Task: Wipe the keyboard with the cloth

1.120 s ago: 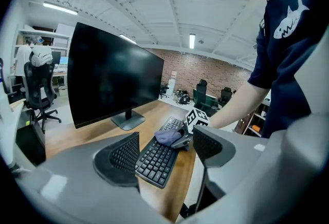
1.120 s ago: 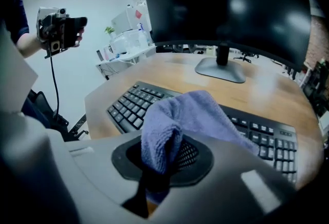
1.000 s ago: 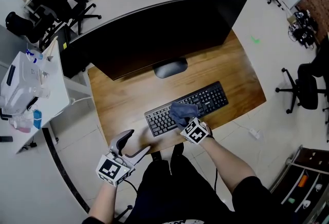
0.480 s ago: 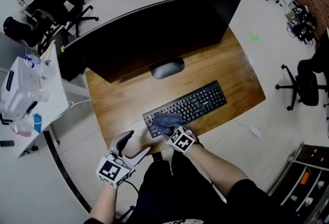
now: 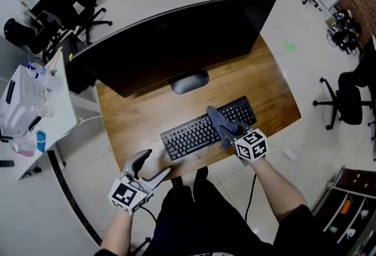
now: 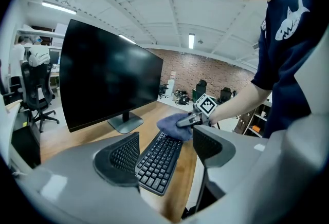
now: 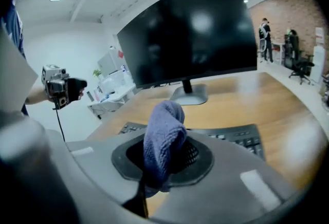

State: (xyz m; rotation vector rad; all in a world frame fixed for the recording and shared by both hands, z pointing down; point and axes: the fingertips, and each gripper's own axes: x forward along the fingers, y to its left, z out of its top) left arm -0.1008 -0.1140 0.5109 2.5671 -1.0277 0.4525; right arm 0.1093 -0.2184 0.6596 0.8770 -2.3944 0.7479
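A black keyboard (image 5: 202, 130) lies slantwise near the front edge of the wooden desk (image 5: 147, 114). My right gripper (image 5: 226, 130) is shut on a blue-grey cloth (image 5: 218, 120) and holds it over the keyboard's right half. The right gripper view shows the cloth (image 7: 163, 141) bunched between the jaws, with the keyboard (image 7: 241, 138) just beyond. My left gripper (image 5: 147, 168) hangs open off the desk's front left edge, nothing between its fingers. From the left gripper view, the keyboard (image 6: 157, 161) runs ahead and the cloth (image 6: 175, 126) sits at its far end.
A large dark monitor (image 5: 176, 37) on a round stand (image 5: 189, 80) fills the back of the desk. A white side table (image 5: 32, 114) with clutter stands to the left. Office chairs (image 5: 346, 96) stand around on the floor.
My right gripper swept the cloth from the keyboard's left end to its right half. The left gripper stayed put.
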